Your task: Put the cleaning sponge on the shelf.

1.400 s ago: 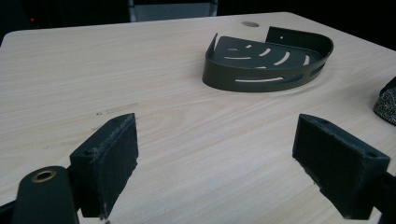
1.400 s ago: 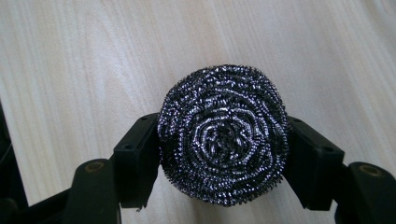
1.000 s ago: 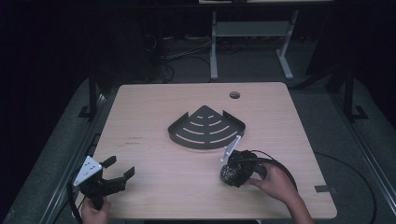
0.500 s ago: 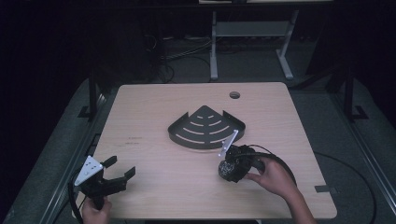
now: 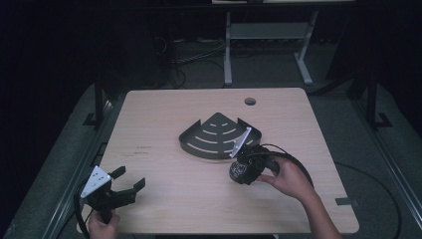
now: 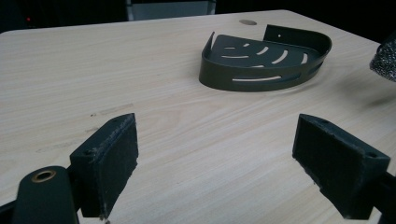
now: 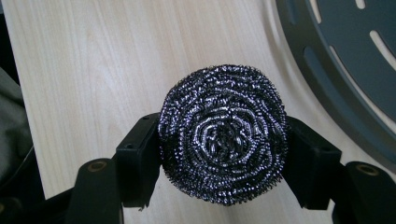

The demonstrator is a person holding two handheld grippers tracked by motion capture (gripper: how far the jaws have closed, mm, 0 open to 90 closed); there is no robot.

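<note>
A round steel-wool scourer (image 7: pixel 223 133) sits squeezed between the jaws of my right gripper (image 7: pixel 223 154), which is shut on it. In the high view the right gripper (image 5: pixel 240 172) hovers just right of and below the dark slotted corner shelf basket (image 5: pixel 216 135) at the table's middle, with the scourer (image 5: pixel 238 171) at its tip. My left gripper (image 5: pixel 130 185) stands open near the table's front left corner, with nothing between its pads (image 6: pixel 112 158). The basket (image 6: pixel 261 58) lies well ahead of it, and the scourer's edge (image 6: pixel 385 56) shows at the far right.
The light wooden table (image 5: pixel 159 114) has a cable hole (image 5: pixel 250 101) near its back edge. A black cable (image 5: pixel 293 162) loops from the right gripper. Bare tabletop lies between the two grippers. A metal stand (image 5: pixel 263 35) and cables stand on the floor behind.
My right gripper, holding the scourer, has moved slightly up and left, closer to the basket's right corner. The left gripper has stayed still.
</note>
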